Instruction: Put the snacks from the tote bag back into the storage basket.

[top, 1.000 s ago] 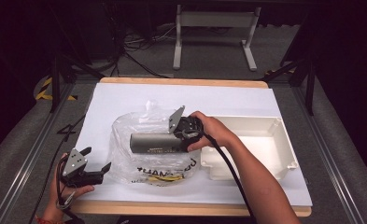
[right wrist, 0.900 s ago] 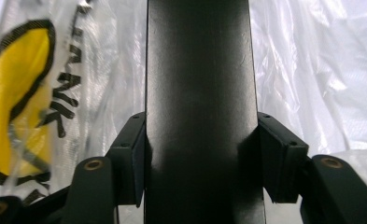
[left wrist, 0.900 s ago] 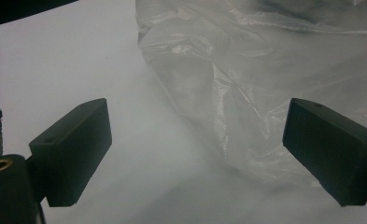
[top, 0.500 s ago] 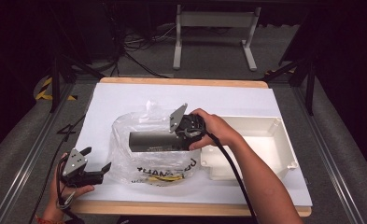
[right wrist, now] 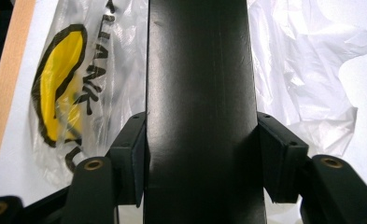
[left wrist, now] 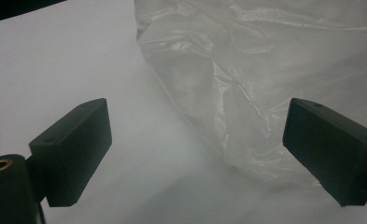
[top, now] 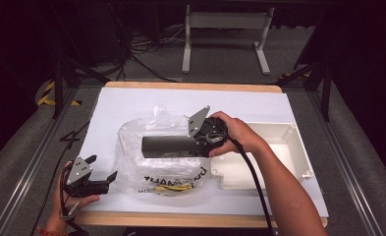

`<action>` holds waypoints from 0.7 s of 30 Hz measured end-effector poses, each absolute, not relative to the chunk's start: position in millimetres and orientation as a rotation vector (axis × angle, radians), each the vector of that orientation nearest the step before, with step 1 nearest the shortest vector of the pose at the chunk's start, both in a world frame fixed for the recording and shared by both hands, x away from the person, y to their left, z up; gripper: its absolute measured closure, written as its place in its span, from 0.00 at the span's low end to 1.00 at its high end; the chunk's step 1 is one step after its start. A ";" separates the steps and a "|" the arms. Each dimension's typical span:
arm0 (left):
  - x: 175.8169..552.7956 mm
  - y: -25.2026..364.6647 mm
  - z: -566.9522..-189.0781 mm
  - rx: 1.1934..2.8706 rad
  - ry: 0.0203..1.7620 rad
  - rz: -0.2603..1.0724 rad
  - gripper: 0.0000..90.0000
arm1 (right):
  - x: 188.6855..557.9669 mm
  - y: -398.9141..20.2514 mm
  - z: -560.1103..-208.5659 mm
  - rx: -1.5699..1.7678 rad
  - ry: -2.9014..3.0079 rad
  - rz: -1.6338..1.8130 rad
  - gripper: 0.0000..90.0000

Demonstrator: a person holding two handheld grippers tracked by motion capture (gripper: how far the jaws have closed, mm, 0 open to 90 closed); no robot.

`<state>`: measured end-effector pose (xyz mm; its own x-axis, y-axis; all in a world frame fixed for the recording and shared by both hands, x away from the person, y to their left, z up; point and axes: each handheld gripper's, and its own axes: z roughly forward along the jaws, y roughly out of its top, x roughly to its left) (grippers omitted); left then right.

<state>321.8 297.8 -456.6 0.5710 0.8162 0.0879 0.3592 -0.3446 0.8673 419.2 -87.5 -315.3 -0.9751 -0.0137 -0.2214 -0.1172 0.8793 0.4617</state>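
While the dark tube (top: 171, 145) is pinched at one end between the jaws of the right gripper (top: 196, 145), it is held level above the plastic bag (top: 151, 167), its long axis running across the desk (top: 131, 101) from the gripper toward the person's left. In the right gripper view the tube (right wrist: 200, 93) is seen running straight out from the pads, which press on its two sides, with the bag (right wrist: 312, 70) spread beneath and the yellow print (right wrist: 59, 84) off to one side.

The coming move is judged to turn on that axis: the free end points away from the white tray (top: 289, 147), which lies just behind the right hand (top: 237, 135), so the tube would have to be swung or carried back toward the person's right if it is meant for the tray. The tray's bottom is bare, and open room is left along the far part of the desk.

The left gripper (top: 102, 173) rests near the front left corner, jaws spread on nothing, with the bag's edge (left wrist: 246, 93) just ahead of them; it is the nearer one to the bag and could pin it if the film lifts.
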 end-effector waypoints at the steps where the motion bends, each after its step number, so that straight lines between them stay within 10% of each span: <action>1: 321.9 297.7 -456.8 1.937 0.946 0.665 0.10 | 417.8 -89.6 -313.9 -0.102 2.837 0.711 0.48; 21: 321.8 296.0 -457.3 1.947 0.947 0.663 0.10 | 408.3 -144.0 -295.5 -0.067 2.799 0.745 0.48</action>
